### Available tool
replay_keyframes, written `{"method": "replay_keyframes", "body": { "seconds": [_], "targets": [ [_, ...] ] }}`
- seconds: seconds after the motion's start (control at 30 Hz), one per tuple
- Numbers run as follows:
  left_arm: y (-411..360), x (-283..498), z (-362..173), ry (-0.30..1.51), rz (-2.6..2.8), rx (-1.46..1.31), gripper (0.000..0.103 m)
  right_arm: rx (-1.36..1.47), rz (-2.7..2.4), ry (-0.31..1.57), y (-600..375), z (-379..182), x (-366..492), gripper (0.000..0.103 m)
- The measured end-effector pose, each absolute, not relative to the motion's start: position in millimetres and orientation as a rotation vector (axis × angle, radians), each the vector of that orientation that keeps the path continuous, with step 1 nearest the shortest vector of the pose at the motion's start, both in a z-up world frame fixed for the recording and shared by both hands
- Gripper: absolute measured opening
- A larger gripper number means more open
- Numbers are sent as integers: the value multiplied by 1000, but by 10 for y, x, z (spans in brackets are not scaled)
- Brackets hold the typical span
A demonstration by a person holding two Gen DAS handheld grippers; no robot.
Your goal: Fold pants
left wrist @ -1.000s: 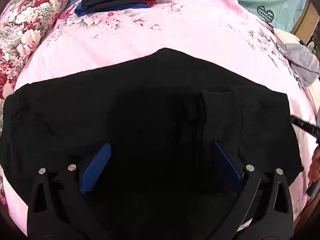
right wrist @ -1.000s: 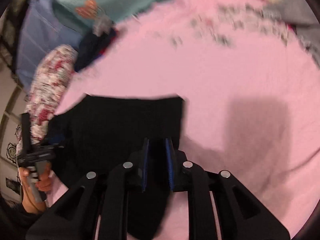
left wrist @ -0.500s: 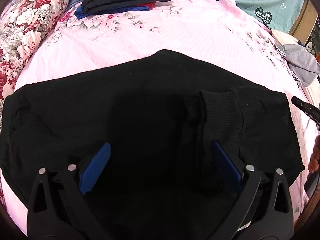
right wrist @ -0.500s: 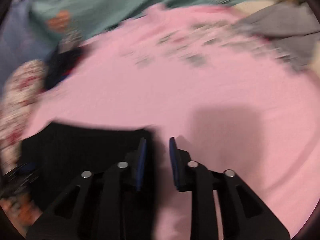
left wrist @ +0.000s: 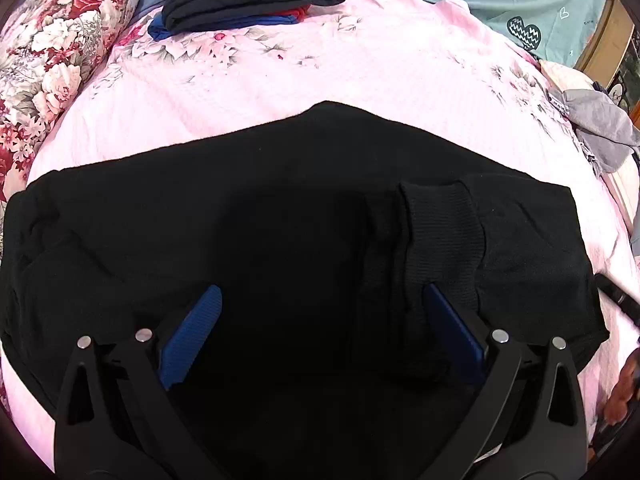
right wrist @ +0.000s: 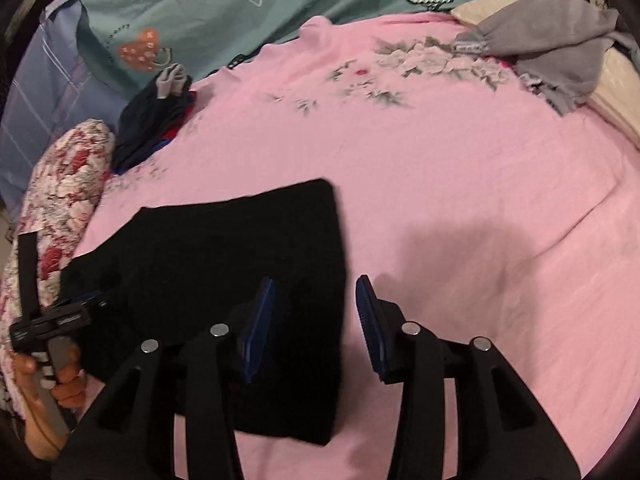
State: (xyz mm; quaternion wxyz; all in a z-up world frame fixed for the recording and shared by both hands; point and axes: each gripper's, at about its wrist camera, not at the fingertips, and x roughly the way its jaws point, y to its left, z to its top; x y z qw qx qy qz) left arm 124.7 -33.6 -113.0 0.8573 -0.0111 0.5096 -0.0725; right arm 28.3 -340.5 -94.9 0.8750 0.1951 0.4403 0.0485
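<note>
The pants (left wrist: pixel 280 240) are lying folded on the pink bed (left wrist: pixel 360 60), their long axis running left to right across the near part of it; a ribbed cuff (left wrist: pixel 440 232) is sitting on top toward the right end.

The left tongs (left wrist: pixel 320 328) are hanging over the middle of the pants, pointing steeply down, jaws standing wide apart and gripping nothing; the cloth is spreading out under and to both sides of them, so this hand is the nearer one to the bulk of the garment.

The right tongs (right wrist: pixel 316 320) are sitting at the right edge of the pants (right wrist: pixel 224 272); their jaws have just been opening and are now standing part open, with nothing pinched; the left pad is lying over black cloth and the right pad over bare bed, so the edge is running between them.

Judging from this, the next fold is likely turning on that left-right axis: the right end would be carried leftward over the rest, and the right tongs are best placed to take it.
</note>
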Motion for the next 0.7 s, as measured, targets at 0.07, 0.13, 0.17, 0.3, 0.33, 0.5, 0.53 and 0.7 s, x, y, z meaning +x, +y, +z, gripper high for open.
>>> {"method": "replay_keyframes", "body": {
  "seconds": [0.07, 0.13, 0.17, 0.3, 0.33, 0.5, 0.53, 0.7],
  "targets": [
    [-338, 1234, -1138, 1062, -149, -21, 101, 496, 66, 936, -3519, -1069, 276, 39],
    [-328, 1208, -1111, 1069, -147, -22, 101, 416, -171, 895, -3548, -963, 198, 41],
    [-304, 1195, -1088, 1076, -151, -26, 101, 399, -167, 850, -3518, -870, 194, 43],
    [-41, 1069, -868, 1007, -136, -32, 101, 461, 118, 883, -3203, -782, 261, 47],
    [59, 1044, -830, 987, -112, -29, 101, 470, 131, 896, -3141, -782, 287, 48],
    [758, 1136, -755, 958, 78, -72, 101, 456, 162, 904, -2817, -747, 569, 63],
    [852, 1154, -716, 939, 115, -85, 101, 453, 185, 895, -2727, -722, 654, 66],
    [796, 1352, -696, 964, 59, -80, 101, 475, 265, 942, -2257, -766, 1073, 67]
  ]
}}
